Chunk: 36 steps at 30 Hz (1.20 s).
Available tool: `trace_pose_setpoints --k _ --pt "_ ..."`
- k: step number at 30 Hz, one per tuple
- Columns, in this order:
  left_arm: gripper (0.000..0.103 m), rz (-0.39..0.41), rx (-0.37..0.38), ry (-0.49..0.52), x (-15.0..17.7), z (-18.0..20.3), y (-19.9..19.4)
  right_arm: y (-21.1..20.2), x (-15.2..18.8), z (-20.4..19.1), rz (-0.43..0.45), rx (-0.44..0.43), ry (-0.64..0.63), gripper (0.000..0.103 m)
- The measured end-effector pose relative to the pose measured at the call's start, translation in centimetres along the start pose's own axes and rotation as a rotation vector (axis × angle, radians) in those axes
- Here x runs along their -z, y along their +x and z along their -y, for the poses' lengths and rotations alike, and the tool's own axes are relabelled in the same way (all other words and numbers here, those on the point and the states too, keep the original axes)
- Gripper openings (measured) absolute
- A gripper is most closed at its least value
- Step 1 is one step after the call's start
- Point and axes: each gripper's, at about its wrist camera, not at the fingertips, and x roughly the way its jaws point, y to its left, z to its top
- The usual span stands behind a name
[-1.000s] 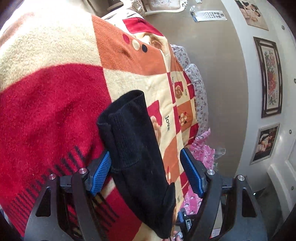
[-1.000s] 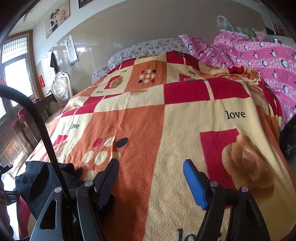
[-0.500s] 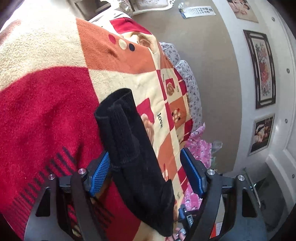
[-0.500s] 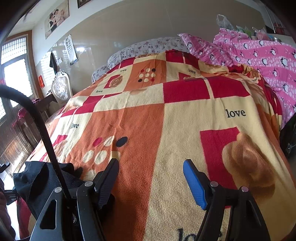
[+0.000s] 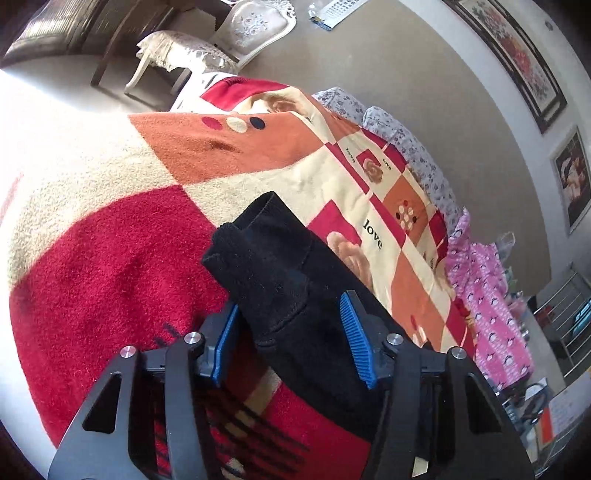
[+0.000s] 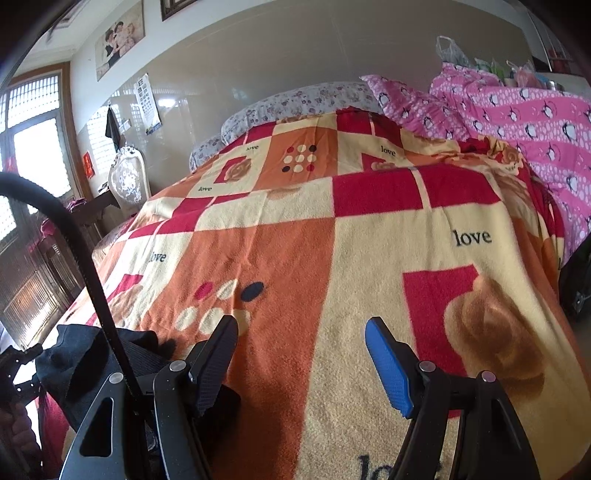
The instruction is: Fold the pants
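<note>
The black pants (image 5: 291, 280) lie folded in a narrow strip on the patterned blanket (image 5: 110, 258). My left gripper (image 5: 290, 325) is open, its blue pads on either side of the pants' near part, the fabric between them but not pinched. In the right wrist view the pants (image 6: 77, 365) show as a dark bundle at the lower left. My right gripper (image 6: 301, 341) is open and empty above the orange and cream blanket (image 6: 295, 258), to the right of the pants.
A bed covered by a red, orange and cream "love" blanket. Pink penguin bedding (image 6: 517, 110) is piled at the far right, floral pillows (image 6: 295, 103) by the wall. A white chair (image 5: 236, 33) stands beside the bed. A black cable (image 6: 74, 240) arcs at left.
The left wrist view has swung, showing more of the room and chair; the pants stay between the open left fingers. The right gripper has barely moved.
</note>
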Motion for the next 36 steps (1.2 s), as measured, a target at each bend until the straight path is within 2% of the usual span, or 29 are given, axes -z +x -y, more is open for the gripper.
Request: trace_pose_setpoints --k 2,4,6,9,11,13,14,18,20,25,27,28,30,32,36 --pt "0.037 0.021 -0.021 0.045 0.2 0.3 -0.1 -1.6 -1.3 -1.5 0.036 -0.061 -0.012 0.07" --pt "0.029 0.039 -0.063 0.107 0.5 1.0 -0.1 -2.8 -3.1 -3.6 0.052 -0.184 0.007 0.07" --pt "0.025 0.065 -0.124 0.189 1.0 2.1 -0.2 -2.8 -4.6 -5.9 0.023 -0.332 0.027 0.07" --pt "0.021 0.139 -0.236 0.392 2.1 5.2 -0.5 -0.3 -5.9 -9.9 -0.121 -0.595 0.081 0.071" --pt "0.018 0.217 -0.307 0.571 3.4 7.7 -0.7 2.6 -5.8 -12.7 -0.278 -0.749 0.157 0.07" --pt "0.017 0.297 -0.363 0.772 5.3 10.0 -0.6 5.3 -5.2 -15.0 -0.42 -0.868 0.242 0.071" --pt "0.016 0.339 -0.377 0.865 6.4 10.9 -0.5 6.8 -4.9 -16.5 -0.495 -0.937 0.288 0.071" --pt "0.015 0.451 -0.348 1.14 10.5 13.0 -0.4 10.1 -4.7 -20.0 -0.661 -1.056 0.33 0.071" --pt "0.014 0.483 -0.331 1.254 12.2 13.5 -0.2 10.7 -5.3 -20.9 -0.695 -1.057 0.285 0.071" --pt "0.014 0.46 -0.26 1.455 15.2 13.8 0.5 10.6 -6.4 -21.1 -0.702 -1.041 0.211 0.07" --pt "0.013 0.471 -0.253 1.5 15.9 13.8 0.5 10.6 -6.4 -20.9 -0.694 -1.008 0.182 0.064" --pt "0.013 0.475 -0.247 1.523 16.3 13.7 0.3 10.8 -6.2 -20.7 -0.694 -0.974 0.166 0.056" --pt "0.013 0.478 -0.233 1.545 16.5 13.7 0.1 11.9 -5.8 -20.7 -0.712 -0.894 0.134 0.05" --pt "0.013 0.477 -0.23 1.575 16.7 13.5 -0.2 12.7 -5.4 -20.3 -0.717 -0.829 0.115 0.039" --pt "0.013 0.448 -0.214 1.644 17.1 13.2 -0.3 13.2 -4.9 -18.5 -0.69 -0.776 0.141 0.038"
